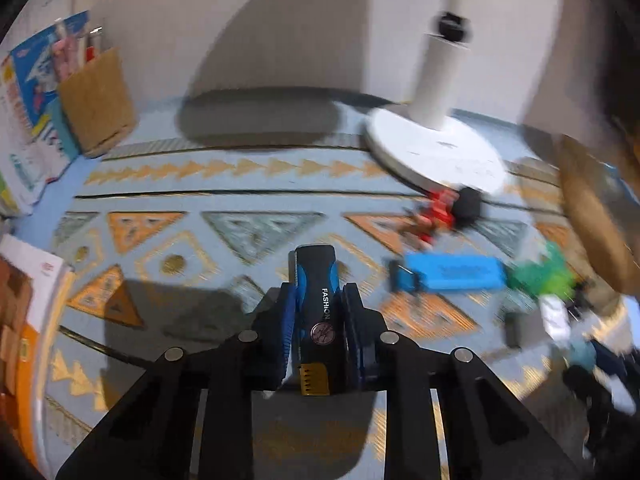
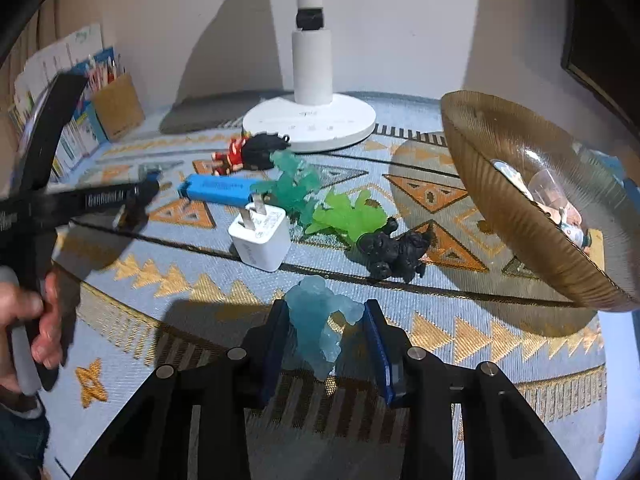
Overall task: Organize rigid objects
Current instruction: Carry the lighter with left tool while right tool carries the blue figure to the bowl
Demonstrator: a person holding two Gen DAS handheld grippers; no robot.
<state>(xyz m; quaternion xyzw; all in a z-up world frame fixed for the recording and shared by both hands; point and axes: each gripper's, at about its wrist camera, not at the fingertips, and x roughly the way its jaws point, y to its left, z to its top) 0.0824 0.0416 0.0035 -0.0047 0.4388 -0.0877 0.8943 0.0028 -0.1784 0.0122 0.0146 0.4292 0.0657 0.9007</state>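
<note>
A patterned blue cloth covers the table (image 2: 440, 320) against a pale wall. The left tool (image 1: 316, 304) clamps a black-and-blue clipper (image 1: 318, 300) aloft; mid-table, a charger (image 2: 260, 240) and figurines lie unsorted. The right tool (image 2: 326, 334) grips a pale blue figurine (image 2: 320, 320) near the part-filled bowl (image 2: 512, 216), so most sorting seems undone.

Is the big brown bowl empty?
No. The brown bowl holds a few small things, including a clear cup.
</note>
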